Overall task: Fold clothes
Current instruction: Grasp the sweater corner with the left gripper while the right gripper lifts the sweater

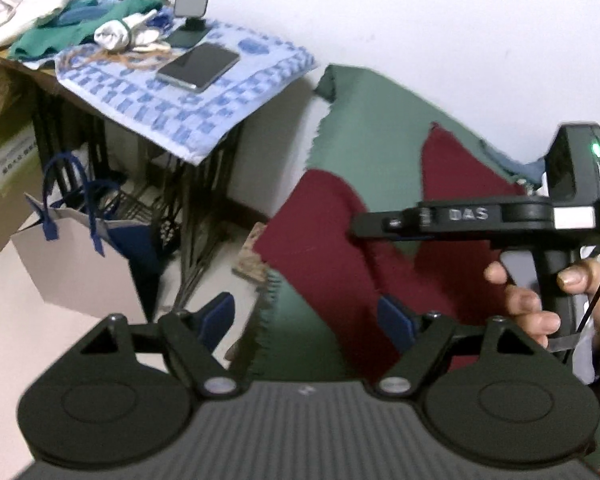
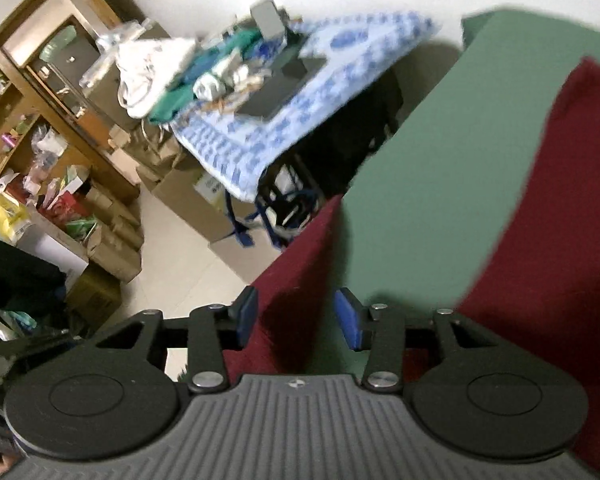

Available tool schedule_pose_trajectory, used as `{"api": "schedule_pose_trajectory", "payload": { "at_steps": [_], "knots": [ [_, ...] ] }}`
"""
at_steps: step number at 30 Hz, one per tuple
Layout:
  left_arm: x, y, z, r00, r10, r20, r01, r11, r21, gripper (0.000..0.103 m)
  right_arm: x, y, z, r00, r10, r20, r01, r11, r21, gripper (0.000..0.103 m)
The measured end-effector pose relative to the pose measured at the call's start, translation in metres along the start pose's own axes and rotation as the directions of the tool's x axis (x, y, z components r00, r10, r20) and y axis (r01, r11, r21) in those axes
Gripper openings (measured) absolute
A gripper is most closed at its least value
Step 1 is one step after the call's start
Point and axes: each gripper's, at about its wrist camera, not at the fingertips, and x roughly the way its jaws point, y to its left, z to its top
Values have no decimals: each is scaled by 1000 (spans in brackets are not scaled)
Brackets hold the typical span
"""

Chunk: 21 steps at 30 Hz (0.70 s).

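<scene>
A green cloth (image 1: pixel 364 128) covers the work surface, and the dark red garment (image 1: pixel 328 216) lies spread across it, with one part folded so green shows between two red areas.

Beside this surface stands a desk (image 1: pixel 220 128) under a blue-and-white checked cloth (image 1: pixel 152 104). It carries a pile of green and white clothes (image 1: pixel 60 28), a phone (image 1: pixel 199 66) lying flat, and a second device upright on a stand (image 1: pixel 192 0).

A paper bag with blue handles (image 1: pixel 76 248) stands on the floor below the desk.

The left claw (image 1: pixel 308 320) is wide open above the garment's edge, with nothing between its blue pads (image 1: pixel 220 316).

The right claw (image 2: pixel 296 318) is partly open over the red garment, pads (image 2: pixel 348 320) clear of the fabric. A hand (image 1: pixel 548 304) grips its handle.
</scene>
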Motion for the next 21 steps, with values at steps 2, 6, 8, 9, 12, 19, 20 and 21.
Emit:
{"api": "schedule_pose_trajectory", "payload": {
  "at_steps": [2,6,8,9,12,19,20,21],
  "knots": [
    [5,2,-1,1000,-8,-15,8,1000,17,80,2,1,-2,1000,5,5,-5,1000,11,37],
    [10,3,-1,998,-59,-27,60,996,61,80,-13,2,-6,998,36,58,-36,999,9,10],
    [13,2,-1,995,-91,-32,94,992,79,81,-33,1,-5,989,99,109,-99,995,-4,10],
    [15,1,0,994,-105,-36,107,991,83,82,-47,-2,-6,981,137,139,-137,990,-10,10],
    [23,-6,3,989,-141,-50,146,984,99,82,-86,-15,-13,958,190,215,-195,981,2,10],
    [40,-53,4,952,-284,-116,303,931,202,87,-164,-85,-60,956,25,293,-79,981,176,16],
    [42,-62,2,944,-303,-132,325,920,219,87,-172,-96,-69,958,-37,284,-26,977,212,17],
    [44,-71,0,938,-314,-147,342,908,241,87,-176,-105,-77,959,-116,260,50,967,248,25]
  ]
}}
